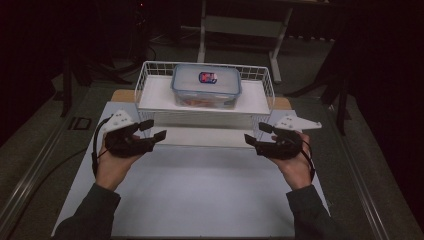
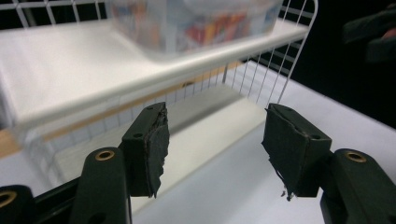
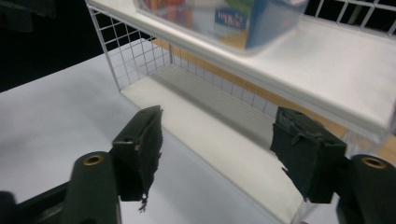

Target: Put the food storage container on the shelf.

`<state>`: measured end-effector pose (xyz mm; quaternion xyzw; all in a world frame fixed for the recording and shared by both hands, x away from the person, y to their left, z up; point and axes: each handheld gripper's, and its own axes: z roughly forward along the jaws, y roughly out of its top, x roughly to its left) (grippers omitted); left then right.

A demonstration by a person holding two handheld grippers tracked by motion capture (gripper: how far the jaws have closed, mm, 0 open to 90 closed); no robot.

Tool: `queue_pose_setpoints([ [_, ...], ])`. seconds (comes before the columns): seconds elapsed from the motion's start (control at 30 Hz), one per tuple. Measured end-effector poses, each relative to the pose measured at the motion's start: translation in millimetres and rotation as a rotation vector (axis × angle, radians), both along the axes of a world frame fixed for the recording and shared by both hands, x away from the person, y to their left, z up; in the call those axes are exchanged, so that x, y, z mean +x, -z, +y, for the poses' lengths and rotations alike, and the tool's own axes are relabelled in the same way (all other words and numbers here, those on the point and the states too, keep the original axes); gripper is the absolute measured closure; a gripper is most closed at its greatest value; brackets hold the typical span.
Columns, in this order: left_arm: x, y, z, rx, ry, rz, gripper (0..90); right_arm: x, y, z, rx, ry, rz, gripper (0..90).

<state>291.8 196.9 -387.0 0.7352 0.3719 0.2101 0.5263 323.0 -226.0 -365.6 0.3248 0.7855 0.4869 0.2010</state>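
A white wire rack [image 1: 150, 97] stands at the back of the white board. On its upper shelf sits a clear lidded plastic box [image 1: 206, 85] with colourful contents. My left gripper [image 1: 151, 131] hovers just in front of the rack's left corner, jaws open with nothing between them. My right gripper [image 1: 254, 134] mirrors it at the rack's right front corner, also open and empty. In the left gripper view, the left gripper [image 2: 215, 112] points at the rack's lower level, with the box [image 2: 187, 23] above. In the right gripper view, the right gripper [image 3: 219, 114] faces the same lower level under the box [image 3: 224, 18].
The white board [image 1: 200, 190] covers the table between the person's forearms. The rack's lower shelf [image 2: 210, 135] lies under the upper one. A wooden strip [image 1: 120, 95] shows behind the rack. A metal table frame [image 1: 240, 25] stands on the dark floor beyond.
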Motion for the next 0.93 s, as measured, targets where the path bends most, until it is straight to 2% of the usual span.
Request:
queue_pose_setpoints([
  [0.23, -39.2, 28.3, 22.0, -0.001, -0.068, -0.032, 39.1, -29.9, 27.7, -30.6, 0.026, 0.035, 0.005, 27.2],
  [0.37, -52.4, 43.6, 32.6, 0.025, -0.096, -0.03, 38.2, -43.5, 48.4, -47.6, 0.056, 0.055, 0.048, 27.2],
  [0.47, -57.7, 51.2, 40.5, 0.018, -0.117, -0.013, 38.1, -55.1, 62.2, -59.2, 0.053, 0.066, 0.056, 27.3],
  [0.7, -63.7, 58.6, 50.1, 0.002, -0.171, -0.039, 38.1, -80.4, 82.2, -81.3, 0.106, 0.109, 0.029, 28.1],
  [0.83, -62.7, 63.8, 48.9, 0.014, -0.175, -0.035, 38.1, -83.1, 84.5, -84.4, 0.096, 0.139, -0.002, 28.1],
  [0.93, -60.6, 68.0, 48.5, 0.026, -0.182, -0.023, 38.1, -80.8, 86.5, -83.9, 0.094, 0.144, -0.002, 28.1],
])
